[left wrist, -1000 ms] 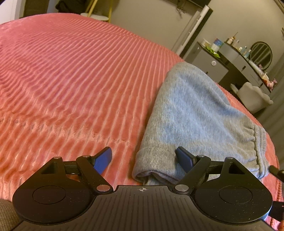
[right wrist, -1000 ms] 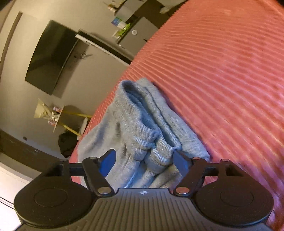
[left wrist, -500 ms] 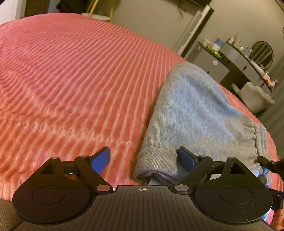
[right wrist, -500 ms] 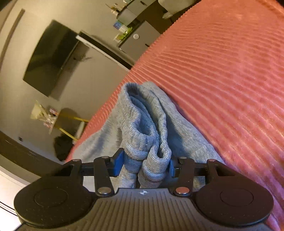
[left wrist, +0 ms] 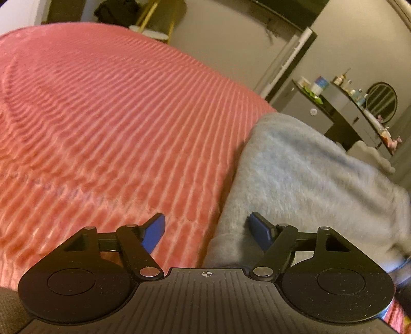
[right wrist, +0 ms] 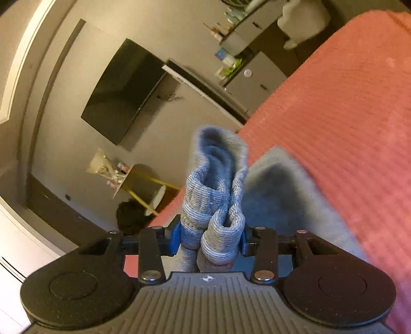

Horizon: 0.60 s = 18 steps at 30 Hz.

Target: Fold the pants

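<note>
Grey knit pants lie folded on a pink ribbed bedspread. My left gripper is open, low over the bed, with its right fingertip on the pants' near left edge and nothing between the jaws. My right gripper is shut on the bunched ribbed cuffs of the pants and holds them lifted off the bed; the rest of the pants trails down onto the bedspread at the right.
Beyond the bed's far edge stand a grey cabinet with bottles, a round mirror and a white chair. A dark wall screen and a small side table with yellow legs stand by the wall.
My right gripper closed on the cuffs and lifted them up off the bed. My left gripper moved slightly forward and stays open at the pants' edge.
</note>
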Motion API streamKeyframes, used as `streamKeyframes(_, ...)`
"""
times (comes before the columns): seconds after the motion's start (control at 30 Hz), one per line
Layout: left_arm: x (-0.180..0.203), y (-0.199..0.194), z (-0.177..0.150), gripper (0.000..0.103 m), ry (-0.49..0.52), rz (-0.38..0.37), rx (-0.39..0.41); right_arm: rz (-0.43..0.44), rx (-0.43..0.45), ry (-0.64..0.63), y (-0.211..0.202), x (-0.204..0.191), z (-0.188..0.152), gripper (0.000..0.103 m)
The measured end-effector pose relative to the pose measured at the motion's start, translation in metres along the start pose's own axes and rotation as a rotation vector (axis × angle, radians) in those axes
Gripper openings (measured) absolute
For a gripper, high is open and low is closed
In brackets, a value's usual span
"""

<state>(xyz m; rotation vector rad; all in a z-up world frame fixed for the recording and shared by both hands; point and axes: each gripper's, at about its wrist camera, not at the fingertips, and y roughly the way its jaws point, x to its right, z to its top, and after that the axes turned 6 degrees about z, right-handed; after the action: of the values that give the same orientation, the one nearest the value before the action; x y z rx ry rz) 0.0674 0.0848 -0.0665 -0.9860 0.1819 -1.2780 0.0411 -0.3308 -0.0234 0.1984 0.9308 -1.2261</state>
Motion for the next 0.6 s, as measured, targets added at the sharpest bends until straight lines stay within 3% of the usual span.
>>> streamKeyframes(0.03, 0.000, 0.000, 0.000, 0.074, 0.002, -0.002, -0.002, -0.123, -0.043, -0.077, 0.007, 0.001, -0.005, 0.051)
streamKeyframes(0.07, 0.001, -0.001, 0.000, 0.074, 0.009, -0.006, 0.001, -0.274, -0.100, -0.147, 0.017, 0.004, -0.011, 0.066)
streamKeyframes(0.1, 0.002, -0.002, -0.001, 0.074, 0.017, 0.000, 0.010, -0.310, -0.105, -0.175, 0.018, 0.005, -0.014, 0.071)
streamKeyframes(0.17, 0.001, -0.005, 0.000, 0.074, 0.027, 0.024, 0.037, -0.300, 0.000, -0.181, 0.005, -0.004, -0.012, 0.076)
streamKeyframes(0.27, -0.005, -0.009, 0.003, 0.071, -0.013, 0.037, 0.051, -0.305, 0.093, -0.307, -0.006, -0.023, -0.010, 0.078)
streamKeyframes(0.37, -0.013, -0.010, 0.006, 0.071, -0.054, -0.006, -0.020, -0.248, 0.066, -0.336, -0.010, -0.025, -0.017, 0.081)
streamKeyframes(0.43, -0.014, -0.014, 0.003, 0.071, -0.054, -0.044, -0.085, -0.224, 0.025, -0.268, -0.008, -0.018, -0.021, 0.081)
streamKeyframes(0.6, 0.005, -0.023, -0.012, 0.068, 0.061, -0.139, -0.187, -0.112, 0.009, -0.124, -0.021, -0.006, -0.025, 0.081)
